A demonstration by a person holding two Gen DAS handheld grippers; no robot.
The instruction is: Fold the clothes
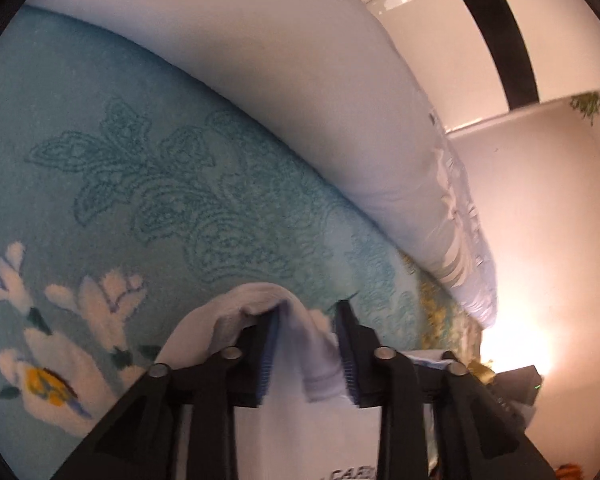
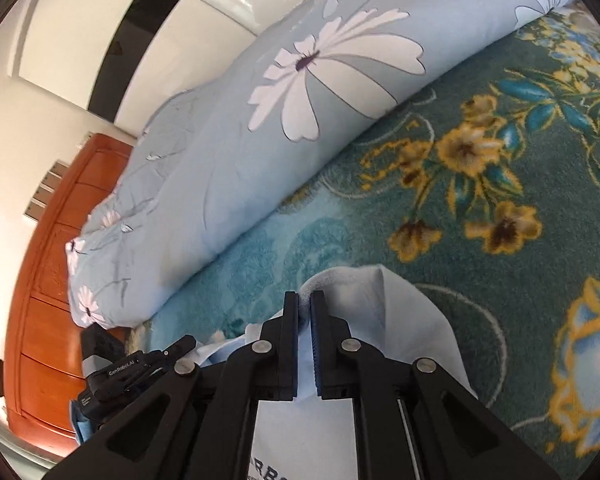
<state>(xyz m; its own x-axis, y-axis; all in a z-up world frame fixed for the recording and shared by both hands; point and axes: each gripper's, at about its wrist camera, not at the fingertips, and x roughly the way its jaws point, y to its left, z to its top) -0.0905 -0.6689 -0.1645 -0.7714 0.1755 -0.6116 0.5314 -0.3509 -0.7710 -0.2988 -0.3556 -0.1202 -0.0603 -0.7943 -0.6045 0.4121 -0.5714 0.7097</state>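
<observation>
Both grippers, left gripper [image 1: 308, 312] and right gripper [image 2: 304, 300], pinch white garment [image 2: 400, 320] over blanket [image 2: 480, 240]

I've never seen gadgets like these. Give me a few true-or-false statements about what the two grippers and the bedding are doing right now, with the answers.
1. The right gripper is pinching the pale white garment with dark lettering. True.
2. The left gripper holds nothing. False: a fold of the white garment hangs between its fingers, draped over one.
3. The teal floral fleece blanket is plain. False: it carries yellow and white flowers.
4. A rolled light-blue quilt with white daisies lies along the blanket's far edge. True.
5. A green metal cabinet stands behind the quilt. False: it is orange-brown wooden furniture.
</observation>
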